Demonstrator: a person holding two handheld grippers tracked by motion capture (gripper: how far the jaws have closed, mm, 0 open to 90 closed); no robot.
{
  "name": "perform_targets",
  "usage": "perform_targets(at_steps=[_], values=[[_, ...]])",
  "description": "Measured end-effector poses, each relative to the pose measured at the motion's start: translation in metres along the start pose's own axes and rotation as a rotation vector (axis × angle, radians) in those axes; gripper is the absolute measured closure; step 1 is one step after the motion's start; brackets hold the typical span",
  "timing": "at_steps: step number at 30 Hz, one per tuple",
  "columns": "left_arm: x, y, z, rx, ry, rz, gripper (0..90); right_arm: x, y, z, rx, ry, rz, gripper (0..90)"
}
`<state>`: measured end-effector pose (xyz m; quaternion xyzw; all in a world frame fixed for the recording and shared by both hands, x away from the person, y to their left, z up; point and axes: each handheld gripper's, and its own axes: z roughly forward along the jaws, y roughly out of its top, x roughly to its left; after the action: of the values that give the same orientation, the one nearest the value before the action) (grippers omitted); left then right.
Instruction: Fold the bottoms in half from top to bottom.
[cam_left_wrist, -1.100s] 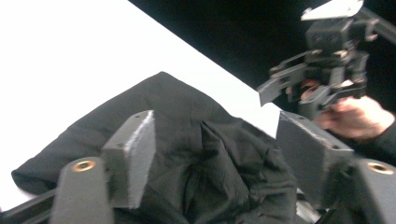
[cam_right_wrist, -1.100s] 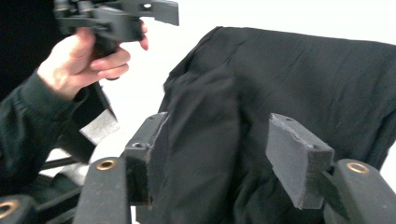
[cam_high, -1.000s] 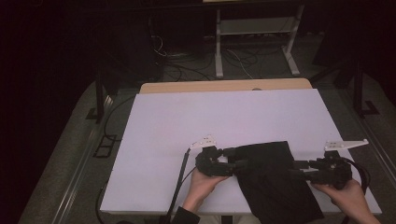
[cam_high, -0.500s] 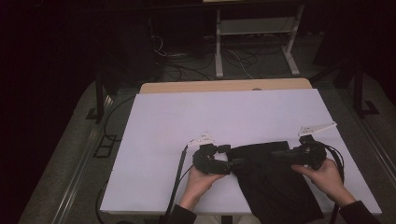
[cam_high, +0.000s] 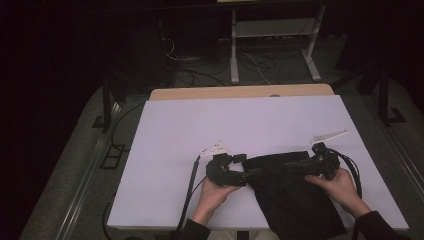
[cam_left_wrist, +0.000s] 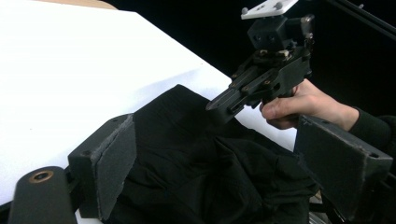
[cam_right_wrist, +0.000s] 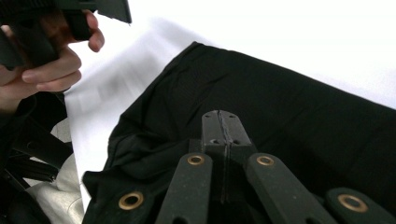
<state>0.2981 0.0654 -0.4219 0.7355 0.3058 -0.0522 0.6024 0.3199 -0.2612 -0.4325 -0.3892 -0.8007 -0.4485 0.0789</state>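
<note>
A black cloth (cam_high: 295, 200) lies crumpled on the white table (cam_high: 200, 125) near its front edge. My left gripper (cam_high: 245, 170) is open at the cloth's left edge. In the left gripper view (cam_left_wrist: 224, 154) its two pads (cam_left_wrist: 112, 163) stand on either side of the bunched black cloth (cam_left_wrist: 196, 158) without pressing it. My right gripper (cam_high: 289, 165) points left over the cloth's upper part with its jaws shut. Its tip (cam_left_wrist: 217, 106) rests at the fabric. In the right gripper view the jaws (cam_right_wrist: 221, 116) meet flush above the cloth (cam_right_wrist: 280, 102), with no fabric visible between them.
A wooden strip (cam_high: 240, 92) borders the table's far edge. Behind it on the dark floor stand a metal frame (cam_high: 270, 40) and loose cables. The left gripper's cable (cam_high: 192, 185) hangs over the front edge. Bare table stretches to the left and far side.
The right gripper has moved left from the cloth's right edge onto its upper part, and its jaws have closed. The left gripper has stayed put.
</note>
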Motion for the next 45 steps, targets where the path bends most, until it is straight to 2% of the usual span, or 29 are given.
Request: perform_targets(at_steps=[11,14,24,30,45], values=[[0.001,-0.003,0.001,0.001,-0.001,-0.005,13.2,-0.008,-0.002,0.014,0.026,-0.018,0.091,88.7],[0.001,-0.003,0.0,-0.002,-0.001,-0.008,13.2,-0.01,-0.002,0.018,0.048,-0.011,0.111,88.7],[0.0,-0.005,0.002,0.008,-0.013,-0.013,13.2,-0.004,-0.002,0.028,0.119,0.045,0.101,88.8],[-0.002,-0.005,0.001,0.006,-0.012,-0.01,13.3,0.007,-0.005,0.029,0.14,0.09,0.109,88.7],[0.003,-0.007,-0.003,0.006,0.003,-0.032,13.3,0.037,-0.022,0.024,0.186,0.197,0.073,88.7]])
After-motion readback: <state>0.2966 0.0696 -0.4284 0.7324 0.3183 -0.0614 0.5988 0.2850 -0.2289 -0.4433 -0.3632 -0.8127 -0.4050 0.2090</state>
